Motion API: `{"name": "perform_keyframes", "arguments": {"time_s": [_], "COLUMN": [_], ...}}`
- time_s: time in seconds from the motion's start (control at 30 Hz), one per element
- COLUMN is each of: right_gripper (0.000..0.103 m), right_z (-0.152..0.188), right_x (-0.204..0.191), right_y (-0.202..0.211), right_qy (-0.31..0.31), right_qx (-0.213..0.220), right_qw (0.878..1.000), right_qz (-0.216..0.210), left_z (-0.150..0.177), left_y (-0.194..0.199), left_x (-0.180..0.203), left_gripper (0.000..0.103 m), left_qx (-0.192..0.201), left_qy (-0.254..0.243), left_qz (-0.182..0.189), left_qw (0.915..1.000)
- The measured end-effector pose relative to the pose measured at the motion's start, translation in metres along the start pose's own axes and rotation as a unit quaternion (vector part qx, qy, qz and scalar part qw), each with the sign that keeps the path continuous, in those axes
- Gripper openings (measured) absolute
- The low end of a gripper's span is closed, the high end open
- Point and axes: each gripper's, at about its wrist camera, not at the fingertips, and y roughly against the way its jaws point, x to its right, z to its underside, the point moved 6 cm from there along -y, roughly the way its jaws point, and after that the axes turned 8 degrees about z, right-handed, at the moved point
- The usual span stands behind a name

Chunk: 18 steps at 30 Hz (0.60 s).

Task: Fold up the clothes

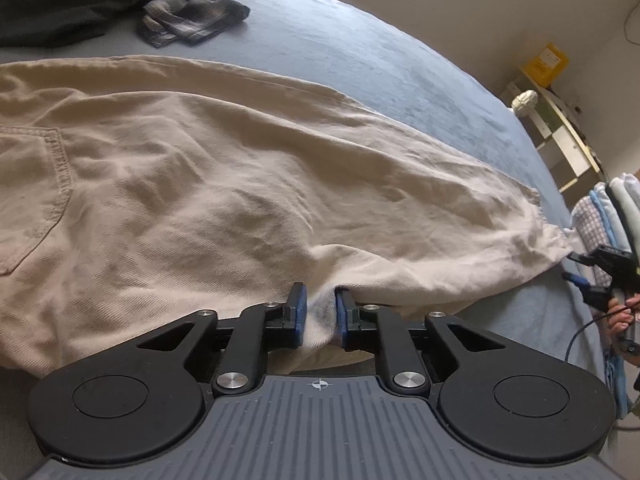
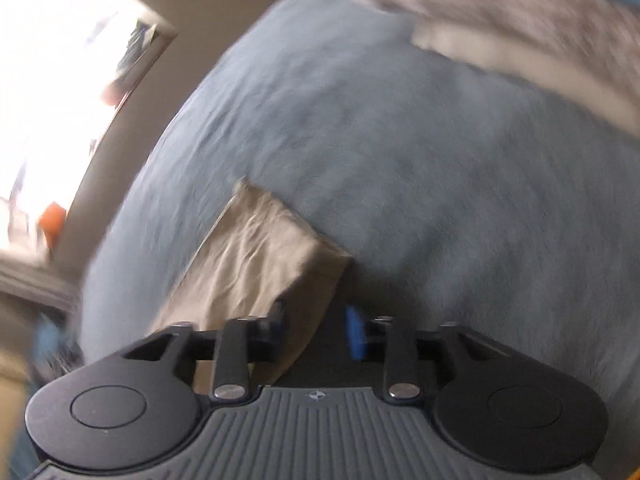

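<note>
While the left tool [image 1: 321, 312] barely pinches a fold of the cream cotton trousers [image 1: 224, 184] spread on the blue-grey bed [image 1: 360, 48], slack cloth could slip free; the right tool [image 2: 316, 334] gapes empty, so the fold may skew

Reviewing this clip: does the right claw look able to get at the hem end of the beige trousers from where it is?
Probably yes. The right claw hangs beside the hem of the beige trousers, jaws apart and empty, with only bare blue bedcover between them.
</note>
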Motion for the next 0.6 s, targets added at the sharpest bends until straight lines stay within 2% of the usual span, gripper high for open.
{"name": "perform_keyframes", "arguments": {"time_s": [0.1, 0.23, 0.37, 0.5, 0.6], "right_gripper": [0.040, 0.040, 0.040, 0.041, 0.042], "right_z": [-0.009, -0.017, -0.025, -0.033, -0.043], "right_x": [0.015, 0.011, -0.031, -0.086, -0.114], "right_y": [0.008, 0.016, 0.004, -0.029, -0.052], "right_qy": [-0.027, -0.018, 0.076, 0.178, 0.227], "right_qx": [0.041, 0.073, 0.082, 0.065, 0.071], "right_qw": [0.998, 0.997, 0.993, 0.982, 0.970], "right_qz": [0.029, 0.031, 0.022, 0.026, 0.048], "left_z": [0.002, 0.005, 0.007, 0.006, 0.001], "left_y": [0.006, 0.017, 0.026, 0.027, 0.025], "left_x": [0.001, 0.003, 0.008, 0.012, 0.013], "left_gripper": [0.024, 0.029, 0.032, 0.032, 0.032], "left_qx": [0.010, 0.026, 0.045, 0.053, 0.057], "left_qy": [0.002, 0.005, 0.012, 0.006, 0.004], "left_qz": [-0.013, -0.026, -0.034, -0.045, -0.055], "left_qw": [0.9999, 0.9993, 0.9983, 0.9975, 0.9969]}}
